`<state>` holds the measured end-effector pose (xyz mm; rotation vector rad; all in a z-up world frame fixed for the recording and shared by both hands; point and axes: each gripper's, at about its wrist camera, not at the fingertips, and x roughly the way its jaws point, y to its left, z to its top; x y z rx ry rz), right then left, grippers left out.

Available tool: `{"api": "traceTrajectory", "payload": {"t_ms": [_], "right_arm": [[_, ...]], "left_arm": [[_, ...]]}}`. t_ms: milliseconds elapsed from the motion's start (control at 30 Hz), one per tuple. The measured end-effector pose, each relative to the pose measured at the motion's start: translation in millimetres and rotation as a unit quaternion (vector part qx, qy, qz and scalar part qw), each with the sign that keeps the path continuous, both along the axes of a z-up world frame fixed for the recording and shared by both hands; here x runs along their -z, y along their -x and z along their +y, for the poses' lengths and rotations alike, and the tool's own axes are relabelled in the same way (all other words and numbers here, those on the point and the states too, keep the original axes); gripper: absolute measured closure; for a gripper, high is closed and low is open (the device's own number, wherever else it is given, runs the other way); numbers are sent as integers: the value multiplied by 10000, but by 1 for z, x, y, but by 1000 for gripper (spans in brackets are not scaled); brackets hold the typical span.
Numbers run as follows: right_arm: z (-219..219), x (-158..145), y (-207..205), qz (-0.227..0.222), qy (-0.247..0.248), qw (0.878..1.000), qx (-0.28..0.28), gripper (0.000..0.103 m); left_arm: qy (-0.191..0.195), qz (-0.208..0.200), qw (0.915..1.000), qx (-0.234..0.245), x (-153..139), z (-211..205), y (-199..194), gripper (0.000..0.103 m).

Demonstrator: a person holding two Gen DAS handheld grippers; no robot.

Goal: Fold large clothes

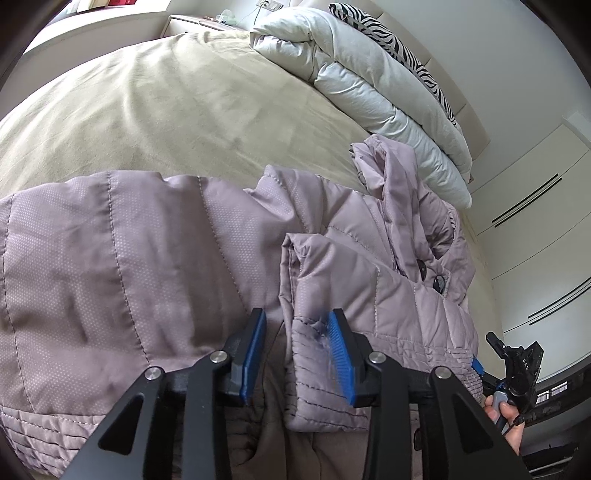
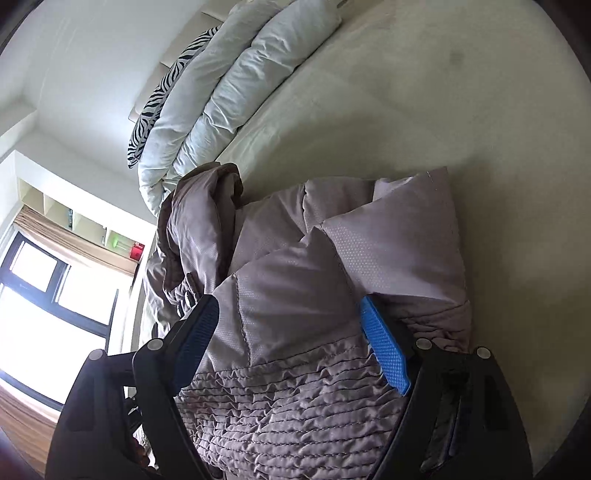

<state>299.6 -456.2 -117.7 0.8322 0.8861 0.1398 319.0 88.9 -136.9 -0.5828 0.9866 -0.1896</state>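
The mauve quilted jacket lay spread on the bed, below the folded white duvet. The left tongs stood wide over a sleeve edge at the jacket's hem. The right tongs stood wide around the jacket's gathered hem band, not pinching it.

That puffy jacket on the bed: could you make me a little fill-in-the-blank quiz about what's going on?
1. The quilted jacket is pale ____.
2. It lies on a ____.
3. The pillow behind the white duvet has a ____ pattern.
4. The pads on the left gripper are ____.

Missing words: purple, bed, zebra, blue.
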Motion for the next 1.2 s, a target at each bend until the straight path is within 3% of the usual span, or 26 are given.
{"api": "traceTrajectory", "payload": {"t_ms": [67,133,200,333,467,667,1000,1100,1200], "right_arm": [[8,-12,5,-48,342,9994,-49,24],[17,-29,14,-100,685,9976,-37,24],[26,-48,28,-304,805,9963,-54,24],[53,-92,66,-797,1172,9898,-116,24],[90,-116,93,-1033,1135,9874,-389,24],[142,-127,132,-1163,545,9887,-776,24],[183,-131,154,-1041,476,9879,-1046,24],[179,-132,161,-1084,417,9879,-1028,24],[171,-133,167,-1099,382,9884,-976,24]], "left_arm": [[120,-63,9999,-80,-7,9,9,53],[274,-258,9990,-223,-20,23,29,38],[392,-421,9974,-426,-33,42,57,30],[843,-570,9879,-1170,-42,106,127,24],[1312,-589,9612,-2355,-28,185,205,24],[2134,-473,9014,-3738,3,272,277,24],[2993,-374,8392,-4526,45,310,263,53],[3049,-228,8307,-4653,54,321,258,82],[3107,-202,8261,-4698,56,325,252,85]]}}
